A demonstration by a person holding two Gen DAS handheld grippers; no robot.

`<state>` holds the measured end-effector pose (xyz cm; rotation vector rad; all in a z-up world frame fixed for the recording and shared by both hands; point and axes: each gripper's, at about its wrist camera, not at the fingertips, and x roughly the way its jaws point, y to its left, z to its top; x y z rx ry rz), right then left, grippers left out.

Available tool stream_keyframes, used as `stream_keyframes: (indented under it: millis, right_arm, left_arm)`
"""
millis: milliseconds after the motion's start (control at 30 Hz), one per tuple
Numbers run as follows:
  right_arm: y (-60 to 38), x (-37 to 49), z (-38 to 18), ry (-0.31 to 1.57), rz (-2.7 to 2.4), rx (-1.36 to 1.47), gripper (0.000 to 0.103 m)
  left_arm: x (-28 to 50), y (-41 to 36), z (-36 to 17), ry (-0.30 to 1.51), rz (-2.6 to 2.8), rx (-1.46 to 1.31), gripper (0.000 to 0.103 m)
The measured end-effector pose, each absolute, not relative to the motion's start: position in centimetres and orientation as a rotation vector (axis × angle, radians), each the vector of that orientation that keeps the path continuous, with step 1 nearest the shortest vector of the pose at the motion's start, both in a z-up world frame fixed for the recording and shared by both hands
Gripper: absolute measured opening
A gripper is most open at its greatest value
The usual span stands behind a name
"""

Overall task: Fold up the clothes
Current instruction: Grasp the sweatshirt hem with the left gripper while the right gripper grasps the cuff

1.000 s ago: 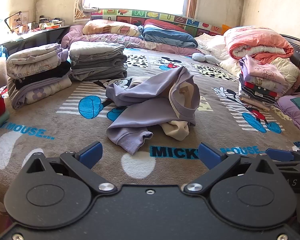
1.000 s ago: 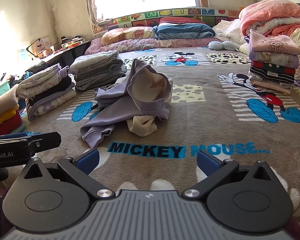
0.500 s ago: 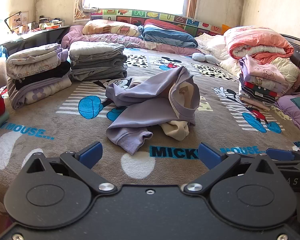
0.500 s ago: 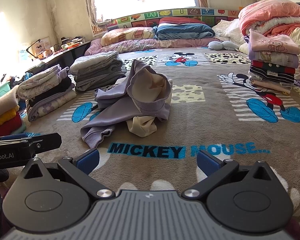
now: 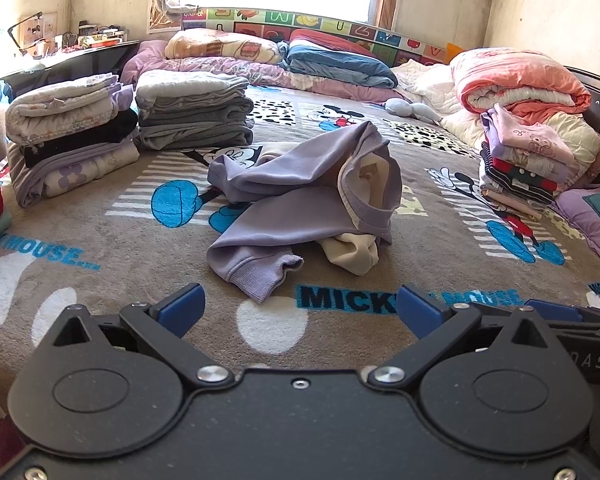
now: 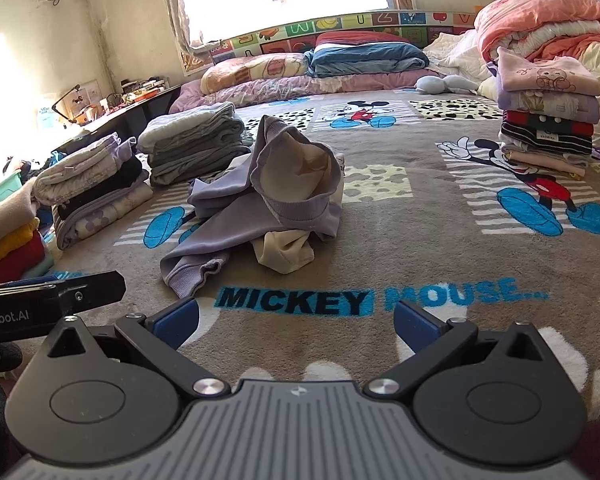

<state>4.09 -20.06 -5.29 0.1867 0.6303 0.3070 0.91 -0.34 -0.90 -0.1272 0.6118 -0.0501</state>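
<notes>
A crumpled lilac sweatshirt with a cream lining (image 5: 300, 196) lies in a heap on the Mickey Mouse blanket (image 5: 100, 248), in the middle of the bed. It also shows in the right wrist view (image 6: 260, 208). My left gripper (image 5: 298, 310) is open and empty, low over the blanket's near edge, a short way in front of the sweatshirt's cuff. My right gripper (image 6: 296, 320) is open and empty, beside the left one and to its right, also short of the garment. The left gripper's body (image 6: 48, 304) shows at the left of the right wrist view.
Folded stacks stand at the left (image 5: 72, 136) and behind the heap (image 5: 194, 116). Another folded stack (image 5: 528, 160) and a rolled pink quilt (image 5: 520, 80) sit at the right. Pillows and bedding (image 5: 332, 60) line the headboard. A dark desk (image 5: 72, 60) is at the far left.
</notes>
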Motion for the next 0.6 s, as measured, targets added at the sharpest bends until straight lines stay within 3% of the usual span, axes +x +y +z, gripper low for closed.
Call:
stream_keyframes:
  millis: [600]
  right_arm:
    - [-23.1, 10.1, -9.7, 0.447, 0.390, 0.257, 0.103]
  left_arm:
    - [6.5, -0.9, -3.6, 0.646, -0.056, -0.064, 0.103]
